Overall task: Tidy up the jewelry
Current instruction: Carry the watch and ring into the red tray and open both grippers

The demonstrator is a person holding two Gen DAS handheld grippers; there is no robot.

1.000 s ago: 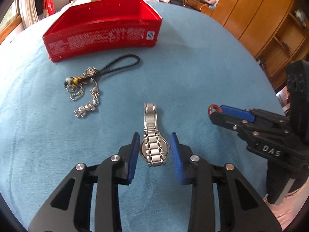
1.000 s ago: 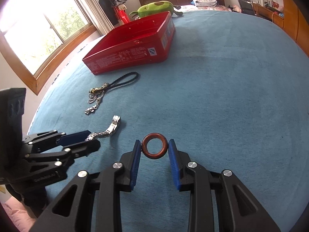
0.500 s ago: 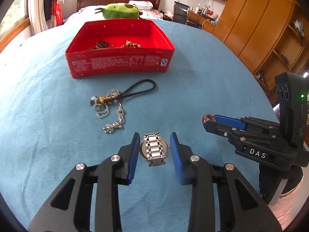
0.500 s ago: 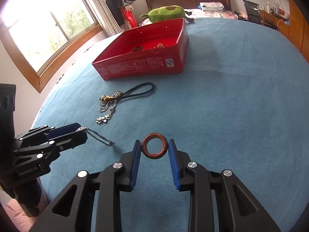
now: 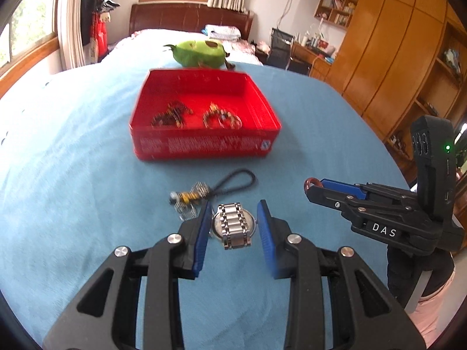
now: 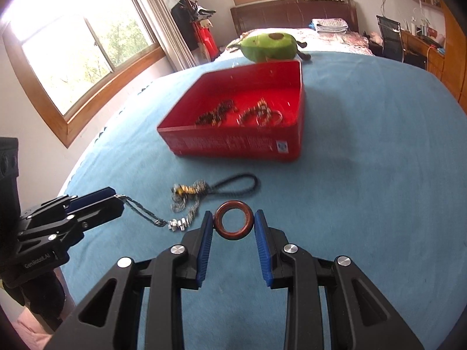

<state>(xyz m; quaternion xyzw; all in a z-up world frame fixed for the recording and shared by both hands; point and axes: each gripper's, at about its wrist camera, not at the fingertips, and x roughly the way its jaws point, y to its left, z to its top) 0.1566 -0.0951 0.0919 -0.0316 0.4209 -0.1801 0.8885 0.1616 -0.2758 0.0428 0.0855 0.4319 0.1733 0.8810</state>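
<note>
My left gripper is shut on a silver watch, its blue pads against the case sides, lifted off the blue cloth. From the right wrist view the left gripper shows the watch's strap dangling from it. A brown-red ring is pinched between the pads of my right gripper. That ring also peeks out at the right gripper's tip. Ahead stands an open red box with beaded pieces inside.
A chain trinket with a black cord loop lies on the blue cloth between the grippers and the box. A green avocado plush sits behind the box. Wooden cabinets stand to the right, a window to the left.
Both grippers have risen with the watch and the ring. The watch strap has come off the cloth and now hangs. The box's inside has come into view.
</note>
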